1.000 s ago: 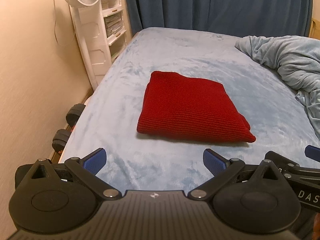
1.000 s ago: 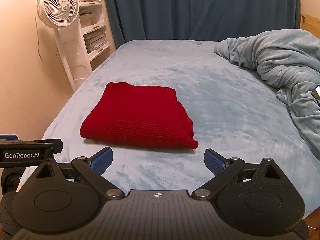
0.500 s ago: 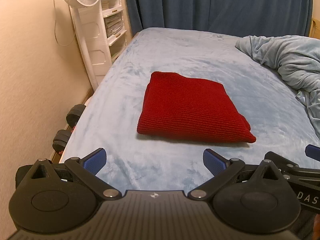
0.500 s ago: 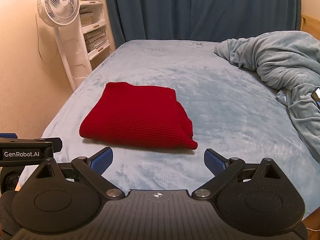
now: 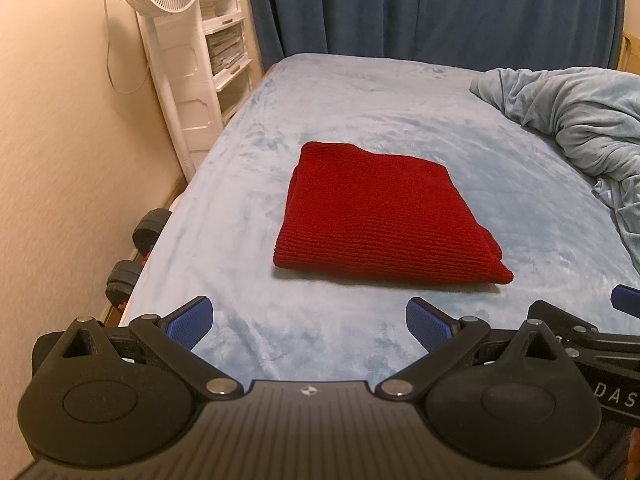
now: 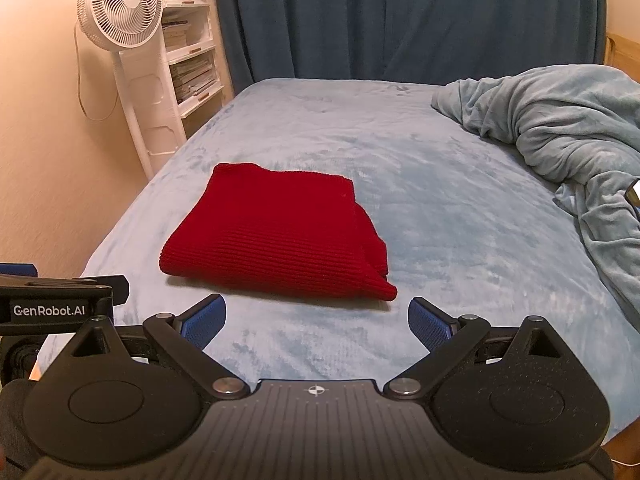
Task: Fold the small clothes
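Observation:
A red knit garment lies folded into a neat rectangle on the light blue bed. It also shows in the right wrist view. My left gripper is open and empty, held above the bed's near edge, short of the garment. My right gripper is open and empty too, just short of the garment's near right corner. Each gripper shows at the edge of the other's view: the right one and the left one.
A crumpled blue blanket is heaped on the bed's right side. A white standing fan and white shelves stand by the left wall. Dumbbells lie on the floor at the bed's left. A dark curtain hangs behind.
Both grippers have drifted very slightly; the garment sits a touch lower in the right wrist view. The garment and both open jaws are unchanged.

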### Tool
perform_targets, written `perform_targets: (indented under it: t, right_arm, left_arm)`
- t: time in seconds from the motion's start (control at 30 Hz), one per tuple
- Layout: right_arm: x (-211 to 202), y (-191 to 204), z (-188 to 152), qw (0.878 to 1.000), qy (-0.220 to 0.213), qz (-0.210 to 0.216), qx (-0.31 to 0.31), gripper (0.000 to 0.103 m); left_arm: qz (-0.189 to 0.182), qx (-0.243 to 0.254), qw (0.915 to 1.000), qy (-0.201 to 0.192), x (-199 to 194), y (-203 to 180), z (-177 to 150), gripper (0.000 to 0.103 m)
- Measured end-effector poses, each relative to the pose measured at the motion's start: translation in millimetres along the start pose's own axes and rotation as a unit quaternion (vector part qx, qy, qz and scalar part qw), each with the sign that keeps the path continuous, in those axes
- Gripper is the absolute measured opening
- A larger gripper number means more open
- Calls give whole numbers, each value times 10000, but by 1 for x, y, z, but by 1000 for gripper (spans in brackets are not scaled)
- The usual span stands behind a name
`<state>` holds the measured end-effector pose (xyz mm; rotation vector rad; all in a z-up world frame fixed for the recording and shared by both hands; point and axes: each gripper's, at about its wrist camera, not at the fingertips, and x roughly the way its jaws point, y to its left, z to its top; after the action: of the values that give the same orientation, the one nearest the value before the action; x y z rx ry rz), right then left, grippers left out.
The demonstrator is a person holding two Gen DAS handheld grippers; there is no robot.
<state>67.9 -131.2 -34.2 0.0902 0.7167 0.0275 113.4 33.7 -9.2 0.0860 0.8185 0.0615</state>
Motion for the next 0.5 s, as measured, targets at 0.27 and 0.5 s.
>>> perform_targets:
  t: [0.27, 0.5]
  right_arm:
    - [1, 0, 1, 10000, 19, 3, -16, 98]
    - [2, 0, 1, 10000, 36, 21, -40, 98]
  left_arm:
    - [-14, 13, 10000, 27, 2, 0, 0, 103]
    - [-11, 15, 10000, 44, 4, 0, 0, 103]
